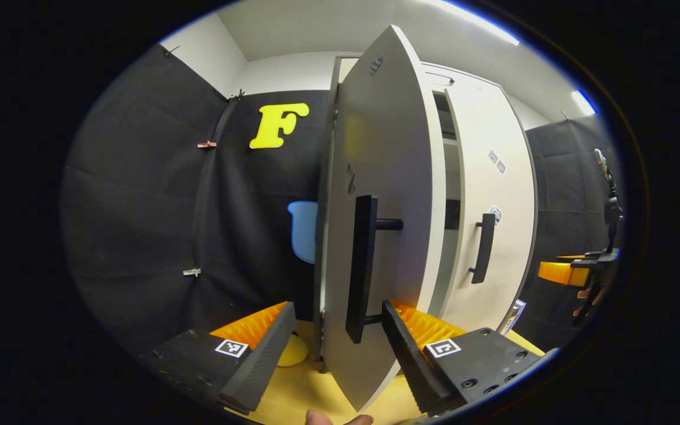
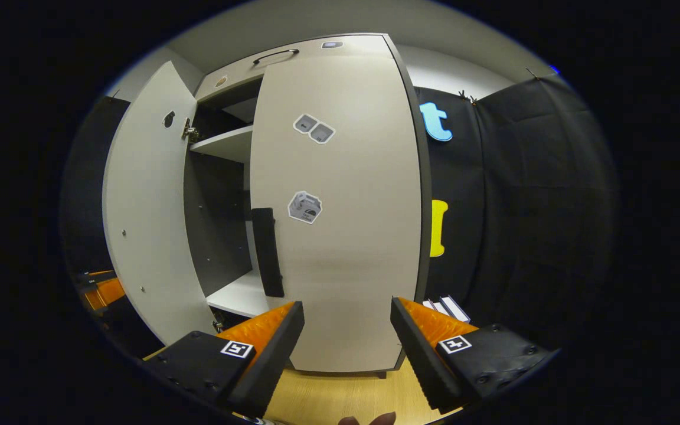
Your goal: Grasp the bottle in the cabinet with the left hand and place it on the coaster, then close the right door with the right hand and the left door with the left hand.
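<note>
In the left gripper view the cabinet's left door (image 1: 387, 177) stands ajar, nearly edge-on to me. Its black handle (image 1: 362, 265) lies between the spread fingers of my left gripper (image 1: 335, 333), which is open and touches nothing. A yellow round coaster (image 1: 293, 351) lies on the wooden tabletop behind the left finger; no bottle is in sight. The right door (image 2: 346, 236) looks shut against the cabinet, with its black handle (image 2: 267, 251) at its left edge. My right gripper (image 2: 346, 330) hangs open just in front of that door, empty.
Through the gap I see the cabinet's shelves (image 2: 225, 144) and white floor (image 2: 239, 295). The open left door (image 2: 145, 200) swings out on the left. The other gripper (image 1: 582, 271) hovers far right in the left gripper view. Flat white items (image 2: 446, 307) lean beside the cabinet.
</note>
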### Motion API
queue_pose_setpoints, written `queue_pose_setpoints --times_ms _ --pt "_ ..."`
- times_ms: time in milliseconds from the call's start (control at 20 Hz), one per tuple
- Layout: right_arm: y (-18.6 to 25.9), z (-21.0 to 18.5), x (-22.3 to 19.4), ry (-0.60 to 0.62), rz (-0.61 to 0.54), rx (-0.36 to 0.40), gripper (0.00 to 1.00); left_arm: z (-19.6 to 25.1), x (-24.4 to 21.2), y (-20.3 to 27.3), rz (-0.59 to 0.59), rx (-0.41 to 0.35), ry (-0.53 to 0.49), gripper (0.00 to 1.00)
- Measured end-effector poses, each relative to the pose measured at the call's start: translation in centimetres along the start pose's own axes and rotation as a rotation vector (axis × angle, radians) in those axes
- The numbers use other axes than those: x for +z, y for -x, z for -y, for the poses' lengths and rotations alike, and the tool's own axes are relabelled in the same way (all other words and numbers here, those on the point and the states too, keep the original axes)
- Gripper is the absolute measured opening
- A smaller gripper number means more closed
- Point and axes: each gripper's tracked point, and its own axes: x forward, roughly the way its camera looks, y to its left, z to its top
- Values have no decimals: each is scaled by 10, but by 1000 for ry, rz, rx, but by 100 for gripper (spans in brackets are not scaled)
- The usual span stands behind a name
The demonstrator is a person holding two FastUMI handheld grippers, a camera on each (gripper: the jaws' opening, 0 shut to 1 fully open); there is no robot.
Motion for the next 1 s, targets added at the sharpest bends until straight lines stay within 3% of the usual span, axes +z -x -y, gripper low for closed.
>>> queue_pose_setpoints --times_ms 100,500,700,900,950,1000 --pt "2 8 -1 0 -1 -3 98 22 3 -5 11 -36 -2 90" --pt "9 30 1 6 9 3 98 87 0 -44 8 -110 -5 94" --pt "9 45 10 5 34 -13 98 98 -4 -60 7 -109 -21 90" --pt "7 54 10 3 38 -21 98 110 -6 -74 3 -115 -15 94" --pt "7 56 9 2 37 -21 98 113 -7 -78 3 -114 -25 90" --pt "5 57 9 1 37 -19 98 115 -7 -82 5 -112 -36 94"
